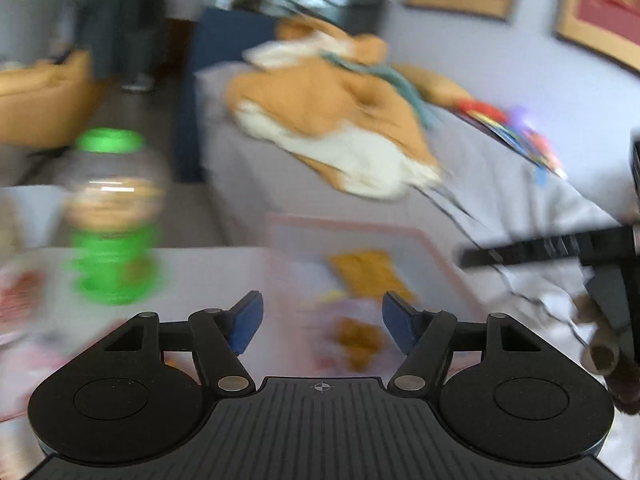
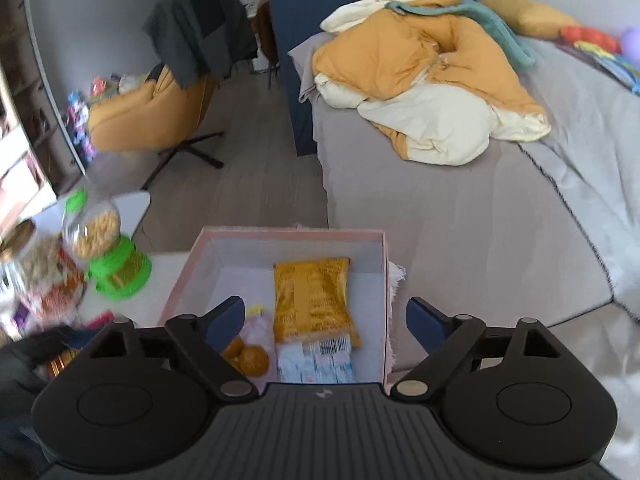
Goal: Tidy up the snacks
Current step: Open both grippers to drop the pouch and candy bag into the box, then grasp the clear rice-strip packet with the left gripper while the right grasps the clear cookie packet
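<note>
A pink box stands open on the white table, seen from above in the right wrist view. Inside lie a yellow snack bag, round golden pastries in a clear wrapper and a pale blue-and-white packet. My right gripper hovers over the box, open and empty. The left wrist view is blurred: the pink box lies ahead with the yellow bag in it. My left gripper is open with nothing between its fingers. The other gripper shows at the right edge.
A green candy dispenser with a clear globe stands left of the box, with several loose snack packets beyond it at the table's left. A grey bed with an orange duvet lies behind. An orange chair stands on the floor.
</note>
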Motion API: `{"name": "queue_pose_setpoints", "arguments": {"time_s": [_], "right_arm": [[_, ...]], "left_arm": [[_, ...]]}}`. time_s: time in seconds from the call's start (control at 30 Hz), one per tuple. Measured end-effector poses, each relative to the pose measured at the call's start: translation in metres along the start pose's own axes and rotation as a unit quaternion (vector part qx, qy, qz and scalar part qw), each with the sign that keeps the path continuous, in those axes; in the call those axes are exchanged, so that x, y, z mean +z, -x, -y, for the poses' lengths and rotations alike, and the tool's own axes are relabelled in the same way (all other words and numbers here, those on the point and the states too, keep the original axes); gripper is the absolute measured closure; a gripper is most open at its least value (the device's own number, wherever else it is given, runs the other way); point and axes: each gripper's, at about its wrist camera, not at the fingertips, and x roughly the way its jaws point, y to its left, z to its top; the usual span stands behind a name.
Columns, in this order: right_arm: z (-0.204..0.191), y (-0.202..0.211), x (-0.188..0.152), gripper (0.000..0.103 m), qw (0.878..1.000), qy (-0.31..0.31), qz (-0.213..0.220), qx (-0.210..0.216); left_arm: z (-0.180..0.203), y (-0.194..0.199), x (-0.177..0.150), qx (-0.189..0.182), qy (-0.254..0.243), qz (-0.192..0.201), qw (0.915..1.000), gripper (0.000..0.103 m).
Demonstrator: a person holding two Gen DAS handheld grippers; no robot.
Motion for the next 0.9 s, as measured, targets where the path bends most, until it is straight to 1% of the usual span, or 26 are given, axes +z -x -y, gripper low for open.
{"name": "queue_pose_setpoints", "arguments": {"time_s": [0.07, 0.1, 0.13, 0.2, 0.23, 0.27, 0.33, 0.4, 0.43, 0.47, 0.53, 0.6, 0.63, 0.7, 0.77, 0.83, 0.9], "right_arm": [[-0.014, 0.001, -0.007, 0.015, 1.0, 0.018, -0.001, 0.003], [-0.025, 0.003, -0.011, 0.015, 0.999, 0.029, 0.0, 0.017], [-0.036, 0.005, -0.015, 0.015, 0.999, 0.039, 0.001, 0.034], [-0.067, 0.004, -0.022, 0.014, 0.995, 0.066, -0.003, 0.077], [-0.086, 0.001, -0.025, 0.012, 0.992, 0.081, -0.008, 0.098], [-0.106, -0.005, -0.027, 0.009, 0.988, 0.095, -0.016, 0.118], [-0.146, -0.025, -0.028, 0.009, 0.983, 0.107, -0.041, 0.146], [-0.177, -0.052, -0.027, 0.009, 0.978, 0.098, -0.073, 0.167], [-0.191, -0.068, -0.027, 0.009, 0.977, 0.087, -0.088, 0.174], [-0.202, -0.082, -0.027, 0.009, 0.977, 0.077, -0.096, 0.173], [-0.221, -0.11, -0.026, 0.009, 0.981, 0.065, -0.097, 0.152], [-0.237, -0.134, -0.025, 0.009, 0.983, 0.073, -0.1, 0.133], [-0.246, -0.144, -0.026, 0.009, 0.982, 0.086, -0.11, 0.126], [-0.256, -0.149, -0.033, 0.01, 0.976, 0.114, -0.131, 0.132], [-0.257, -0.138, -0.046, 0.01, 0.969, 0.148, -0.135, 0.143], [-0.25, -0.122, -0.059, 0.011, 0.962, 0.173, -0.137, 0.16], [-0.236, -0.111, -0.07, 0.011, 0.957, 0.178, -0.148, 0.174]], "left_arm": [[-0.03, 0.036, -0.008, 0.048, 0.034, 0.02, 0.9981, 0.032], [-0.047, 0.056, -0.017, 0.076, 0.051, 0.031, 0.9953, 0.032], [-0.059, 0.071, -0.025, 0.097, 0.063, 0.036, 0.9926, 0.032], [-0.083, 0.094, -0.043, 0.132, 0.097, 0.029, 0.9861, 0.032], [-0.092, 0.101, -0.053, 0.138, 0.112, 0.019, 0.9839, 0.032], [-0.099, 0.107, -0.062, 0.138, 0.125, 0.008, 0.9824, 0.032], [-0.108, 0.122, -0.081, 0.136, 0.151, -0.003, 0.9792, 0.033], [-0.11, 0.139, -0.098, 0.132, 0.168, -0.006, 0.9769, 0.033], [-0.108, 0.144, -0.105, 0.128, 0.169, -0.009, 0.9772, 0.033], [-0.105, 0.147, -0.109, 0.126, 0.169, -0.012, 0.9774, 0.033], [-0.105, 0.152, -0.117, 0.12, 0.165, -0.021, 0.9787, 0.033], [-0.1, 0.151, -0.122, 0.111, 0.155, -0.036, 0.9811, 0.033], [-0.099, 0.155, -0.127, 0.106, 0.151, -0.044, 0.9818, 0.034], [-0.099, 0.153, -0.131, 0.108, 0.153, -0.049, 0.9812, 0.036], [-0.104, 0.153, -0.134, 0.111, 0.163, -0.044, 0.9794, 0.036], [-0.11, 0.15, -0.136, 0.109, 0.175, -0.039, 0.9778, 0.037], [-0.112, 0.145, -0.137, 0.103, 0.18, -0.037, 0.9775, 0.038]]}}
